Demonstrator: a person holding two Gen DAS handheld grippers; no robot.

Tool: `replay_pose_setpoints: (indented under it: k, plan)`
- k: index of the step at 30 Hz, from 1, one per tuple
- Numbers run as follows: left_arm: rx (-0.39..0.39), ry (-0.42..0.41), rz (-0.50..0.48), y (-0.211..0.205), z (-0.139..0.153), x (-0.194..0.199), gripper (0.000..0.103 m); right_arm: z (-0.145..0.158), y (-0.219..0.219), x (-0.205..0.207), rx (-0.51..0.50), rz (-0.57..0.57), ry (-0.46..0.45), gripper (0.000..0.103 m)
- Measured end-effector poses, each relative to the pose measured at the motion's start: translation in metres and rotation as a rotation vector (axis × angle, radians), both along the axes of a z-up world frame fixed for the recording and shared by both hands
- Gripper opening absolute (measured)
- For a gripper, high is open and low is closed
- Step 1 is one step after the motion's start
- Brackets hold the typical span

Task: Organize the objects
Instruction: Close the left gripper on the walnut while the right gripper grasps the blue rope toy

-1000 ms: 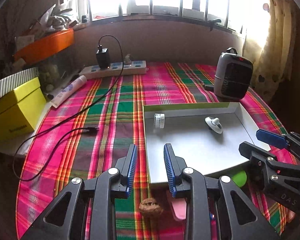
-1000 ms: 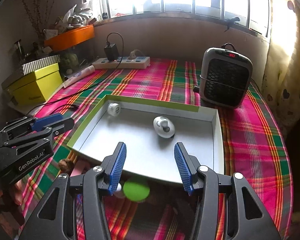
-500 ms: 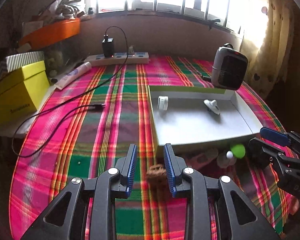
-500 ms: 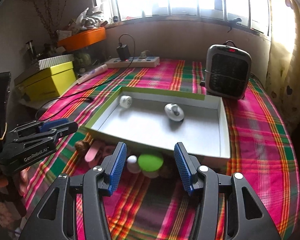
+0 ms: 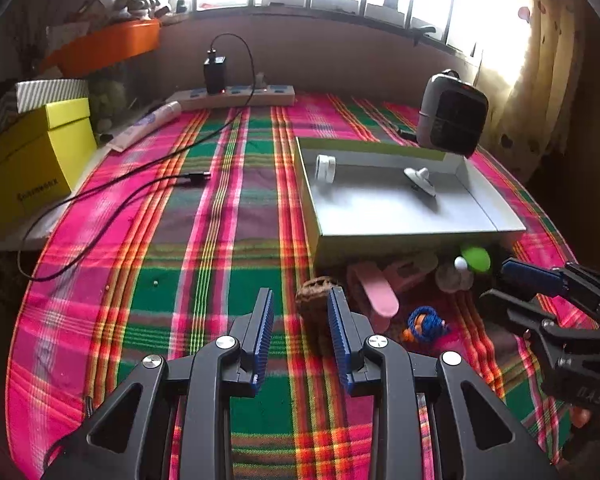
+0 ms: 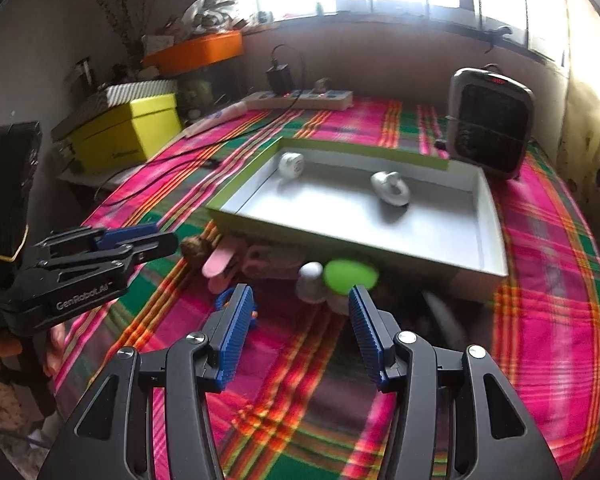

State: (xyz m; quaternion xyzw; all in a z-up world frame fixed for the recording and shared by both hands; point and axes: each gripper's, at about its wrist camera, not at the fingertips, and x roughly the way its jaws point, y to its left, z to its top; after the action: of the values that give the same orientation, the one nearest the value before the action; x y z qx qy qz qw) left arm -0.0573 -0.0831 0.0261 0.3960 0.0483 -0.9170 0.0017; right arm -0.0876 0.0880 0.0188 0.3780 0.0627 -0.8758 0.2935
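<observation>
A shallow grey tray (image 5: 416, 234) (image 6: 340, 236) with a green rim lies on the plaid cloth. It holds a white roll (image 5: 325, 168) (image 6: 291, 165) and a white knobbed piece (image 5: 420, 180) (image 6: 390, 188). In front of the tray lie a brown walnut (image 5: 314, 304) (image 6: 196, 247), a pink clip (image 5: 374, 286) (image 6: 218, 262), a blue-and-orange cord bundle (image 5: 424, 322), a white ball (image 6: 311, 276) and a green ball (image 5: 476, 258) (image 6: 350, 276). My left gripper (image 5: 300, 324) is open, just short of the walnut. My right gripper (image 6: 298, 326) is open, just short of the two balls.
A grey heater (image 5: 452, 120) (image 6: 490, 124) stands behind the tray. A power strip (image 5: 236, 96), charger and black cable (image 5: 140, 188) lie at the back left. A yellow box (image 5: 28, 168) (image 6: 124, 132) sits at the left edge.
Both grippers have pulled back from over the tray. The loose objects in front of the tray have come into view. The right jaws have opened a little wider.
</observation>
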Motion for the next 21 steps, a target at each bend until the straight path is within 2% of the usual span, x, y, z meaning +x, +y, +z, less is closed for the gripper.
replay_pose_setpoints:
  k: [11, 21]
  plan:
    - [0.021, -0.022, -0.034, 0.001, -0.007, -0.003, 0.029, -0.016, -0.024, 0.005, 0.025, 0.103, -0.053, 0.051]
    - [0.037, -0.029, -0.044, 0.000, -0.010, -0.012, 0.032, -0.026, -0.032, 0.002, 0.055, 0.125, -0.082, 0.051]
